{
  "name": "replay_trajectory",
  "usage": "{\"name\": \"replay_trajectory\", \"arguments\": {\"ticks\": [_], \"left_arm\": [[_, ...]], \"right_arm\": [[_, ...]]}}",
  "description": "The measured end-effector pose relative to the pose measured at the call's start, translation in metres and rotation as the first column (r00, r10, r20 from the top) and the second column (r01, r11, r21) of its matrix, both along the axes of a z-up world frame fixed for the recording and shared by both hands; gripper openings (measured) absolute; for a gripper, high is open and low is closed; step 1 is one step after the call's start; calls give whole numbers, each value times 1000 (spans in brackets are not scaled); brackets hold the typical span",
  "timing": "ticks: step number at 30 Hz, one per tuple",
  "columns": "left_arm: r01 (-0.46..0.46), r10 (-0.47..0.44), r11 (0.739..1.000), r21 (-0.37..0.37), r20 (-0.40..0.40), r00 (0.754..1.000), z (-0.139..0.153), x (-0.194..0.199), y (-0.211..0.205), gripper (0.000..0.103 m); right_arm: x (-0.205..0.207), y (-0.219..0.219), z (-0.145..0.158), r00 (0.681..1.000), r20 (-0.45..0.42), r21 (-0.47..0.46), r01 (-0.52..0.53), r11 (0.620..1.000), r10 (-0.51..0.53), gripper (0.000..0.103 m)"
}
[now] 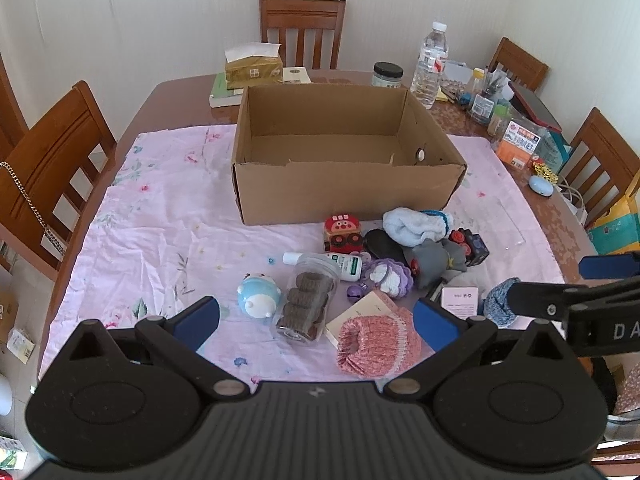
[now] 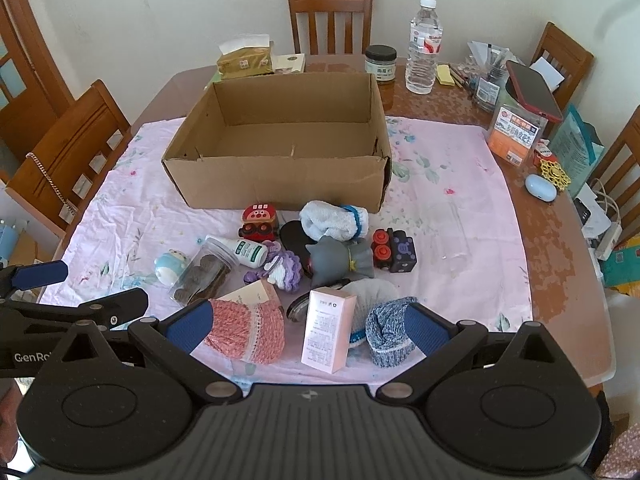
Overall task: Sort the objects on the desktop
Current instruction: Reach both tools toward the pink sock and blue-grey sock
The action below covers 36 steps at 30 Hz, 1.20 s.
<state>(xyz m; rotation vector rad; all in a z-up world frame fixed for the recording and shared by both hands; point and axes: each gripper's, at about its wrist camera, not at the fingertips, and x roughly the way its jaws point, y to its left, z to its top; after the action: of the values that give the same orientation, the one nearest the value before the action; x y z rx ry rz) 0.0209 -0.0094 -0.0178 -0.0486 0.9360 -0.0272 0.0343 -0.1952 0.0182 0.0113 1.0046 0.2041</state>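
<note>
An empty cardboard box (image 1: 348, 184) (image 2: 280, 176) stands on a pink cloth (image 1: 160, 220). In front of it lies a heap: red toy train (image 1: 343, 232), white rolled sock (image 1: 416, 226), grey toy (image 1: 434, 260), clear jar of brown rounds (image 1: 306, 300), blue-white figure (image 1: 259, 295), pink knit sock (image 1: 376, 344) (image 2: 248, 332), pink carton (image 2: 326, 330), blue knit sock (image 2: 386, 334). My left gripper (image 1: 316, 320) is open and empty above the heap's near edge. My right gripper (image 2: 308, 328) is open and empty, around the pink carton's area but apart from it.
Wooden chairs (image 1: 52, 160) surround the brown table (image 2: 560, 240). At the back stand a tissue box (image 1: 252, 66), a dark-lidded jar (image 1: 387, 75) and a water bottle (image 1: 431, 66). Clutter of stationery, a phone (image 2: 532, 90) and packets fills the right side.
</note>
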Motion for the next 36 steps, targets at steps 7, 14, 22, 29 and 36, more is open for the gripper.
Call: {"name": "replay_trajectory", "arguments": {"ticks": [7, 14, 22, 29, 36], "left_arm": [[13, -13, 1000, 12, 18, 1000, -18, 0, -2, 102], [39, -42, 998, 50, 60, 997, -37, -4, -11, 103], [86, -90, 994, 70, 55, 994, -57, -3, -22, 102], [100, -105, 991, 92, 54, 993, -72, -3, -37, 102], [133, -135, 988, 72, 20, 991, -87, -2, -52, 102]], "right_arm": [[2, -6, -9, 997, 51, -11, -58, 998, 59, 103], [4, -16, -25, 988, 104, -4, -115, 993, 115, 103], [4, -23, -44, 977, 111, -58, -179, 982, 184, 103], [11, -45, -61, 990, 61, -41, -127, 991, 130, 103], [12, -64, -75, 994, 38, -75, -102, 992, 105, 103]]}}
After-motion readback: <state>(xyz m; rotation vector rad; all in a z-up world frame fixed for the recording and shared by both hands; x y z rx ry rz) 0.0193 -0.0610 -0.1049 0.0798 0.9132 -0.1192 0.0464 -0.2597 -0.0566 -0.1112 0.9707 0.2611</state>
